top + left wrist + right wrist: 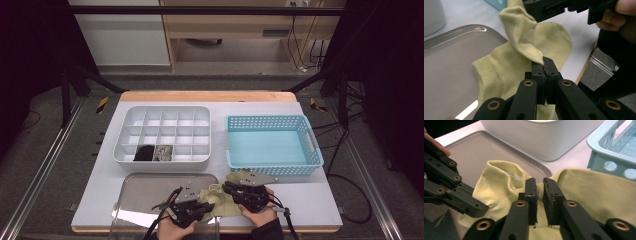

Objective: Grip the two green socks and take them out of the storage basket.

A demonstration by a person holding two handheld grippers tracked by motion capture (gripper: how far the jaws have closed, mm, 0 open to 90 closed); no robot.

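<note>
A: Where is the yellow sock (524, 53)?

B: Just ahead of both grippers, draped partly over the edge of the metal tray (150, 187) and partly on the table (310, 195). The left gripper (544, 62) has its jaws clamped together on a pinched ridge of the knit, so the fabric lifts into a peak.

A: And the right gripper (539, 185)?

B: Its jaws stand slightly apart, with a fold of sock rising in the gap; whether the pads press it is hard to tell, but they look clear of it.

A: Why hold it so?

B: Likely one side anchors the sock while the other takes a fresh hold for folding, ahead of the white divided organizer (162, 132). The blue basket (272, 145) sits beyond the right gripper.
</note>
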